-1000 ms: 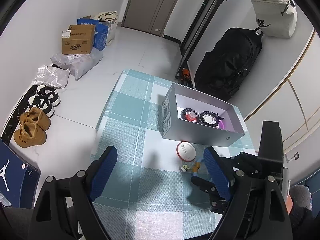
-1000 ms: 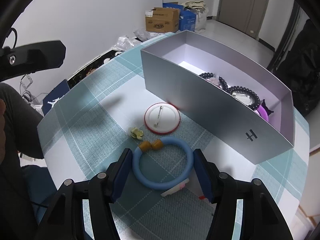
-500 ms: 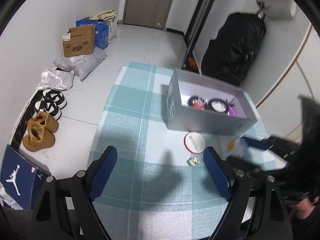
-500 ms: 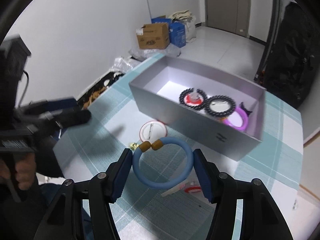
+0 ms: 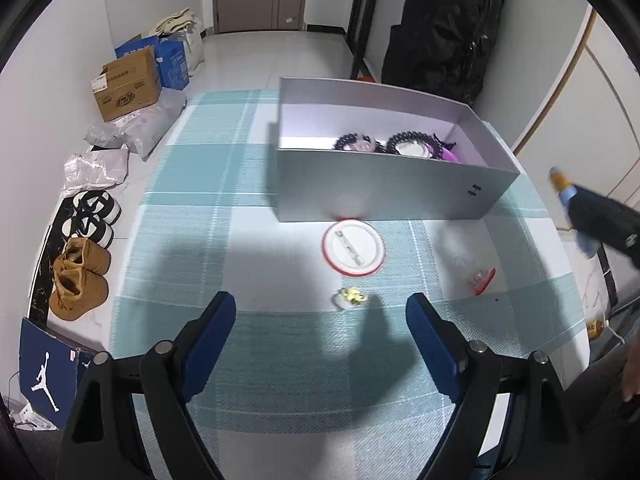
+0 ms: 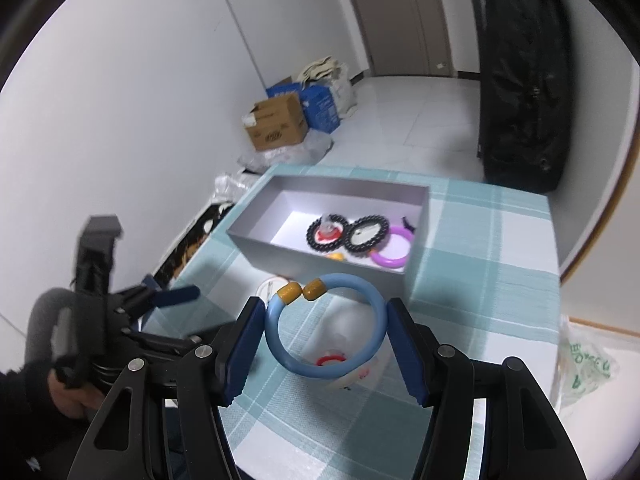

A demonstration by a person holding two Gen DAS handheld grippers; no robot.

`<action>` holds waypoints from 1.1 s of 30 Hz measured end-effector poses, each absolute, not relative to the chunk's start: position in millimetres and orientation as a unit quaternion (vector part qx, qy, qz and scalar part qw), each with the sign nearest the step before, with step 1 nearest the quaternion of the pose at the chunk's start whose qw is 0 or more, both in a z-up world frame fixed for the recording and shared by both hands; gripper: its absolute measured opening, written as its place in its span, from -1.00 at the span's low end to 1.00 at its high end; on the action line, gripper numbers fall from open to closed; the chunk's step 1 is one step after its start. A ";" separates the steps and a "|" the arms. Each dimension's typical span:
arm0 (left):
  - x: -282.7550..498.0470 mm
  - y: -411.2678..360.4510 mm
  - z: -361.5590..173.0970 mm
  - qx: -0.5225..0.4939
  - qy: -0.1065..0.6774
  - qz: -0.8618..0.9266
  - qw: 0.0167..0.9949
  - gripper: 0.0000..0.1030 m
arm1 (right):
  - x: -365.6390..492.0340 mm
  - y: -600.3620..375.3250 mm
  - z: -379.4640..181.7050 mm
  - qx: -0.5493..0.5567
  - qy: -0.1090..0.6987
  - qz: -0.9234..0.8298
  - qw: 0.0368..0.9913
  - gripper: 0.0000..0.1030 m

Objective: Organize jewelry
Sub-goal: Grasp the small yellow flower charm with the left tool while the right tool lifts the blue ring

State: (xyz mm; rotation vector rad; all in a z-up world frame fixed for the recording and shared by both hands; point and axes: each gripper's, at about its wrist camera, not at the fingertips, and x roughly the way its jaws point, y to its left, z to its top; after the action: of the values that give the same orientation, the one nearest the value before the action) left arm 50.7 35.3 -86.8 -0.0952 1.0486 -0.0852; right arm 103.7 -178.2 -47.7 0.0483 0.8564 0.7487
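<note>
My right gripper [image 6: 326, 340] is shut on a blue bangle [image 6: 280, 350] with two amber beads, held high above the table in front of the grey box [image 6: 320, 266]. The box holds two black bead bracelets [image 6: 366, 234] and a purple ring [image 6: 392, 252]. In the left wrist view the box [image 5: 384, 194] stands ahead. A round red-rimmed badge [image 5: 354, 248], a small yellow-green charm [image 5: 351, 297] and a clear piece with a red part [image 5: 482, 278] lie on the checked cloth. My left gripper [image 5: 320, 332] is open and empty, just short of the charm.
The right gripper's finger with the bangle shows at the right edge of the left wrist view [image 5: 576, 216]. A black bag [image 5: 444, 28] stands behind the table. Cardboard boxes [image 5: 128, 84], plastic bags and shoes [image 5: 78, 280] lie on the floor at left.
My right gripper has lifted the blue bangle off the cloth and risen high above the table. My left gripper has moved closer to the badge and charm.
</note>
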 end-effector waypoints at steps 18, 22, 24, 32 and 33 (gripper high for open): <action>56.0 16.8 -93.8 -0.029 0.524 -0.038 0.850 -0.74 | 98.8 -204.9 -37.5 0.047 0.388 0.350 0.851 0.19; 55.7 11.2 -90.2 -0.018 0.514 -0.045 0.856 -0.75 | 99.4 -206.1 -37.8 0.051 0.390 0.348 0.851 0.19; 54.0 9.6 -86.9 -0.014 0.508 -0.047 0.860 -0.75 | 99.4 -206.3 -37.2 0.053 0.389 0.348 0.851 0.19; 50.8 13.8 -72.4 -0.035 0.488 -0.054 0.870 -0.75 | 101.5 -202.1 -40.6 0.050 0.393 0.348 0.850 0.19; 51.1 14.8 -70.6 -0.038 0.486 -0.054 0.871 -0.75 | 101.8 -201.3 -40.6 0.050 0.393 0.349 0.849 0.19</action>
State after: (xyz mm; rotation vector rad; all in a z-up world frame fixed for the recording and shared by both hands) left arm 51.1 14.8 -70.6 -0.0792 1.0165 -0.1139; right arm 101.8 -201.3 -40.6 0.1054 0.8279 0.7344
